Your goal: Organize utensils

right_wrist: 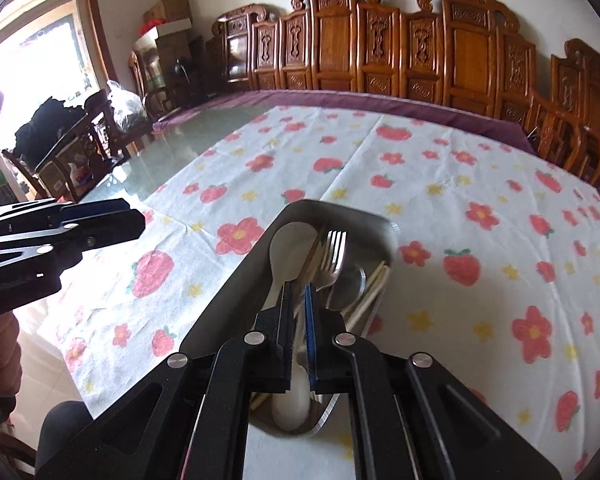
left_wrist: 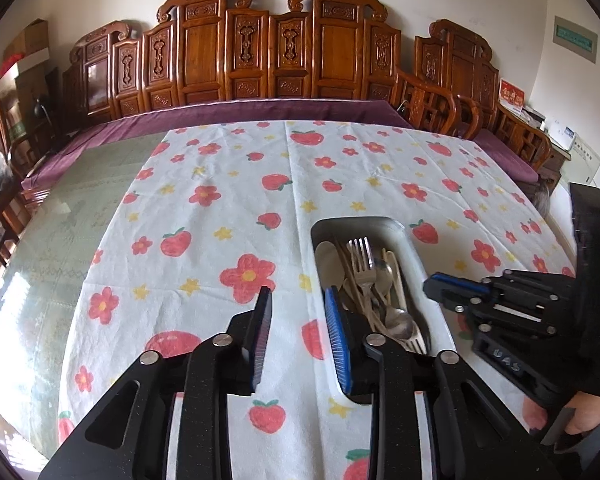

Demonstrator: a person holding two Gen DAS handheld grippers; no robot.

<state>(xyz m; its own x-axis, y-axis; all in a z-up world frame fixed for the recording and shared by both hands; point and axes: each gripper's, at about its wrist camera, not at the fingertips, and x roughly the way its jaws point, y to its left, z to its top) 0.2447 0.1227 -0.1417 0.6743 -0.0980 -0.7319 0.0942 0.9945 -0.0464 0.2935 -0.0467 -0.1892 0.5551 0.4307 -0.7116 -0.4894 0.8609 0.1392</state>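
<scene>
A steel tray (left_wrist: pixel 414 248) on the flowered cloth holds a white ceramic spoon (left_wrist: pixel 327 262), a metal fork (left_wrist: pixel 362 258), metal spoons (left_wrist: pixel 398 320) and pale chopsticks (left_wrist: pixel 396 276). My left gripper (left_wrist: pixel 298 300) is open and empty, just left of the tray, its right finger at the tray's rim. My right gripper (left_wrist: pixel 434 284) hovers right of the tray. In the right wrist view the right gripper (right_wrist: pixel 299 292) is over the tray (right_wrist: pixel 236 288), nearly closed around the white spoon (right_wrist: pixel 292 248); the fork (right_wrist: pixel 334 252) lies beside it.
The flowered cloth (left_wrist: pixel 228 216) covers a glass-topped table (left_wrist: pixel 72 216). A carved wooden bench (left_wrist: pixel 260 52) with purple cushions stands behind it. Chairs and boxes (right_wrist: pixel 168 20) stand at the left by a bright window. The left gripper (right_wrist: pixel 60 236) shows at the left.
</scene>
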